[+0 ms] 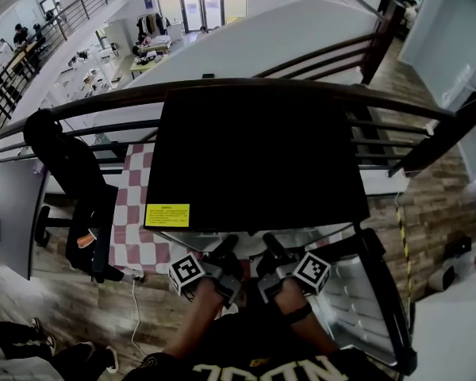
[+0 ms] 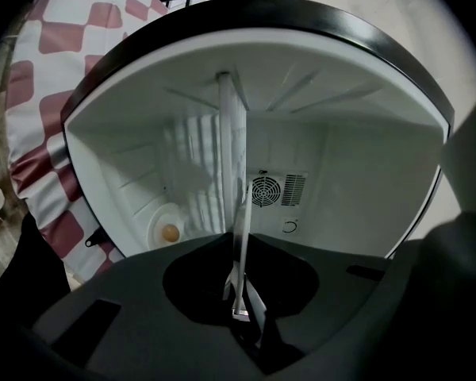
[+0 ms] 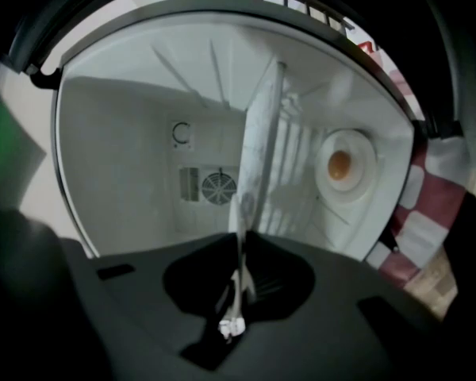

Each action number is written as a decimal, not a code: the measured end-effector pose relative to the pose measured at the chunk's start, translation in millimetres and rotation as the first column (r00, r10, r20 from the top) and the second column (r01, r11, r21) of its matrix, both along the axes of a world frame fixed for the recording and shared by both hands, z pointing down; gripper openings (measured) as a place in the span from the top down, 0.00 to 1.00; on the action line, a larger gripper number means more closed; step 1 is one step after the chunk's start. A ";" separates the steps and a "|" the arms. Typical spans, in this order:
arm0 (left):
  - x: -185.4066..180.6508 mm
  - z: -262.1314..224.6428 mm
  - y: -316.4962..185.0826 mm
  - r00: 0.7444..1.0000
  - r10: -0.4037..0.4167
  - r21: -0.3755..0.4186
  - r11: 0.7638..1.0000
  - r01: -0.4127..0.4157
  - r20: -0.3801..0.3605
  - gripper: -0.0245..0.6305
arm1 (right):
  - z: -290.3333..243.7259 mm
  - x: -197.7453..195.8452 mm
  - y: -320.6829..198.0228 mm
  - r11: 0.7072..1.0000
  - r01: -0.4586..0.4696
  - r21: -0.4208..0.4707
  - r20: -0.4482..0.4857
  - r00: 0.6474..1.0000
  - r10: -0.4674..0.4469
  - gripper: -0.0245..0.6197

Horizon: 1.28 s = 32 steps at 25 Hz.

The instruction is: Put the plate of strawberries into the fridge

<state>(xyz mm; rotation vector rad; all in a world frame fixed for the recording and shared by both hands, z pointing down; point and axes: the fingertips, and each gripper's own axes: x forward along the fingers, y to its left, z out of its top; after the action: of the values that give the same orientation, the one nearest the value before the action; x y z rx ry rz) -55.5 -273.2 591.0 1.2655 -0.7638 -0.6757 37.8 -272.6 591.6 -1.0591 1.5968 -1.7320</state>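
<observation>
From above, the fridge (image 1: 254,157) shows as a black top. Both grippers reach under its front edge into the white compartment (image 2: 365,181). A thin white plate (image 2: 239,244) shows edge-on as a narrow strip running away from the jaws toward the compartment wall. My left gripper (image 2: 238,312) is shut on its near rim. My right gripper (image 3: 232,324) is shut on the same plate (image 3: 250,173). No strawberries show in any view. In the head view the left gripper (image 1: 226,246) and right gripper (image 1: 270,244) sit side by side, their tips hidden under the fridge top.
The back wall has a round fan vent (image 2: 263,190), and a lamp (image 3: 341,165) glows on one inner wall. The open door (image 1: 357,292) hangs at the right. A red-and-white checkered cloth (image 1: 135,213) and a black chair (image 1: 71,173) stand to the left, with a railing (image 1: 262,86) behind.
</observation>
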 end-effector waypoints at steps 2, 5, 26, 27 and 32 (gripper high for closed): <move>0.3 -0.1 -0.3 1.000 0.002 0.001 1.000 -0.002 0.001 0.89 | -1.2 0.1 -0.6 1.000 0.001 0.003 -0.001 1.000 -0.001 0.90; -0.7 0.5 -0.5 1.000 0.004 0.011 1.000 -0.004 0.009 0.89 | -1.5 0.9 0.2 1.000 0.005 0.001 -0.020 1.000 -0.005 0.90; -27.3 -3.1 34.6 0.925 0.046 0.230 0.963 -0.142 0.377 0.68 | -24.1 11.7 32.3 0.932 0.203 0.299 -0.509 0.860 -0.023 0.47; -30.1 -3.0 37.5 0.902 0.040 0.247 0.956 -0.161 0.430 0.68 | -25.6 12.7 36.0 0.922 0.225 0.317 -0.556 0.831 -0.012 0.47; -36.8 -0.5 51.7 0.700 -0.008 0.320 0.894 -0.315 0.714 0.68 | -31.9 13.6 50.4 0.865 0.350 0.360 -0.778 0.624 0.072 0.47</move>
<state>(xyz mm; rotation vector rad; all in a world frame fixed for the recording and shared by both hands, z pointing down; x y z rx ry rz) -92.3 -221.4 590.5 2.0245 -1.1490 -0.1816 51.4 -222.1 559.6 -1.5418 2.5364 -0.8186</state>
